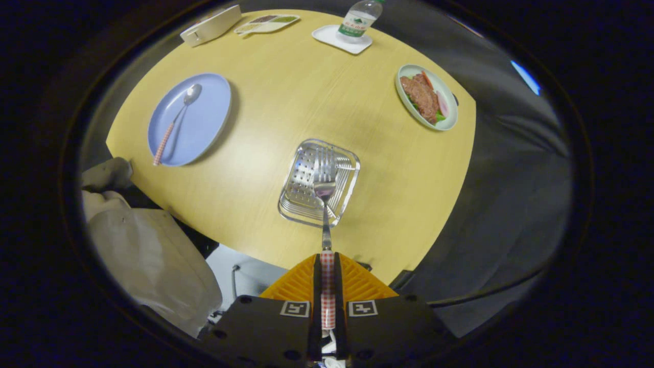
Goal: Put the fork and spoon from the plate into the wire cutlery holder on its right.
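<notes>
My gripper [327,258] is shut on the fork [325,204], both fingers pressing its red-checked handle. The fork's metal neck and tines point ahead, hanging over the open top of the metal cutlery holder [301,202], which stands on the yellow table just beyond the fingers. Far off to the left lies the blue plate [204,125]. On it rests the spoon [176,120], with a matching checked handle and its bowl toward the plate's far side.
A plate of food [426,97] sits beyond the holder to the right. At the table's far edge are a water bottle [360,18] on a white coaster, a white box [209,25] and a card. A chair with pale cloth [143,255] stands near left.
</notes>
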`<state>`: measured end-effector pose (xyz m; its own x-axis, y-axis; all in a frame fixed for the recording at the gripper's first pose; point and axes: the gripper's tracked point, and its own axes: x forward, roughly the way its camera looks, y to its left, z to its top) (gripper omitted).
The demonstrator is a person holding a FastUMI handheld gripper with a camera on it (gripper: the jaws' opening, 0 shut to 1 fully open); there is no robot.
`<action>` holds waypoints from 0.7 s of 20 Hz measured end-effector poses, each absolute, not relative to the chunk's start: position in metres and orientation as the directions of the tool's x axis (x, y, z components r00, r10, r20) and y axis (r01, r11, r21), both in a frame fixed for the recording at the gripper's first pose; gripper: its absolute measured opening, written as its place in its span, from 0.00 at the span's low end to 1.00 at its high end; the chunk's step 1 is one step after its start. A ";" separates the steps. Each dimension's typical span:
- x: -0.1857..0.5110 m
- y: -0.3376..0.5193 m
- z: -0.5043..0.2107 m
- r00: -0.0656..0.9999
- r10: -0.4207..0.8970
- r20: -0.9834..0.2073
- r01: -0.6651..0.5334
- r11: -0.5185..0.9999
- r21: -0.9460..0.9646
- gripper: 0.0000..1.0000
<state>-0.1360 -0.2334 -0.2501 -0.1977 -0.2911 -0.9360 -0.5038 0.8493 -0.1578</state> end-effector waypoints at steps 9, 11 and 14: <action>-0.129 -0.230 -0.276 -0.376 -0.374 -0.848 -0.647 0.761 -0.049 0.13; -0.124 -0.231 -0.281 -0.405 -0.392 -0.826 -0.660 0.751 -0.032 0.13; -0.120 -0.231 -0.291 -0.428 -0.413 -0.804 -0.665 0.746 -0.029 0.13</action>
<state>-0.1196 -0.2306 -0.2905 -0.4281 -0.4129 -0.8039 -0.6652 0.7461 -0.0289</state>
